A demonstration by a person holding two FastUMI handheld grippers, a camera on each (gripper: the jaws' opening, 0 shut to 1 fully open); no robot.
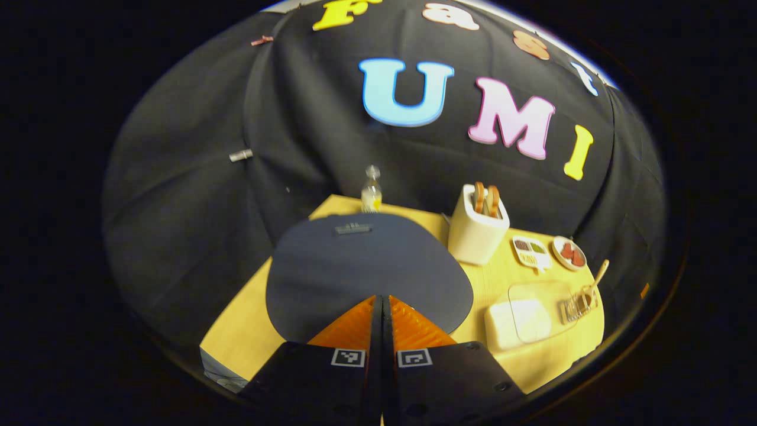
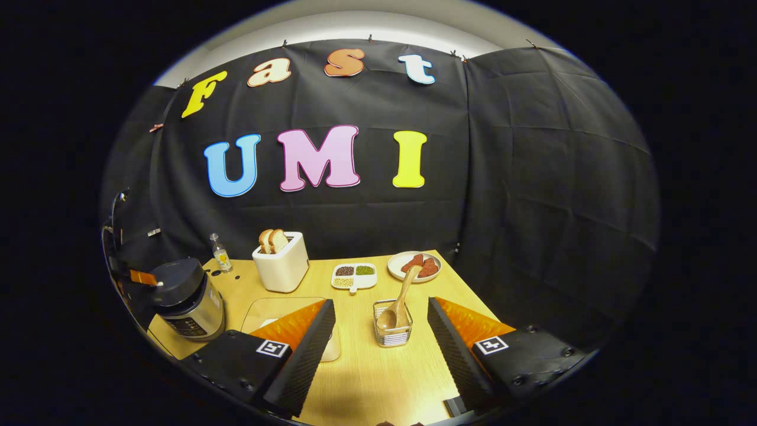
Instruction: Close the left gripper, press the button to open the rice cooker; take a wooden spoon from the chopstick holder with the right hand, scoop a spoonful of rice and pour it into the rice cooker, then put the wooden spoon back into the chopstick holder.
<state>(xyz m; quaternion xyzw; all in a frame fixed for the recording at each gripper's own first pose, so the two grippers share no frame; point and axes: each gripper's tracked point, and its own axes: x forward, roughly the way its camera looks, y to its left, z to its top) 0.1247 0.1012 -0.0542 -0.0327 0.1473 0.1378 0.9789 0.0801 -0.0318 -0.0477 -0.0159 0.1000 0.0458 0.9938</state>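
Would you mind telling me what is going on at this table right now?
The left gripper is shut and hovers over the closed rice cooker, apparently about to press its button. The right gripper hangs open before the wire chopstick holder, where the wooden spoon stands untouched.

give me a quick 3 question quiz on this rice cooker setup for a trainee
1. True or false: the left gripper is shut over the rice cooker, whose lid is down.
2. The wooden spoon stands in: A) the white toaster B) the wire chopstick holder C) the divided dish
3. Fill in: the right gripper is ____, and holds nothing.

Key: 1 true; 2 B; 3 open
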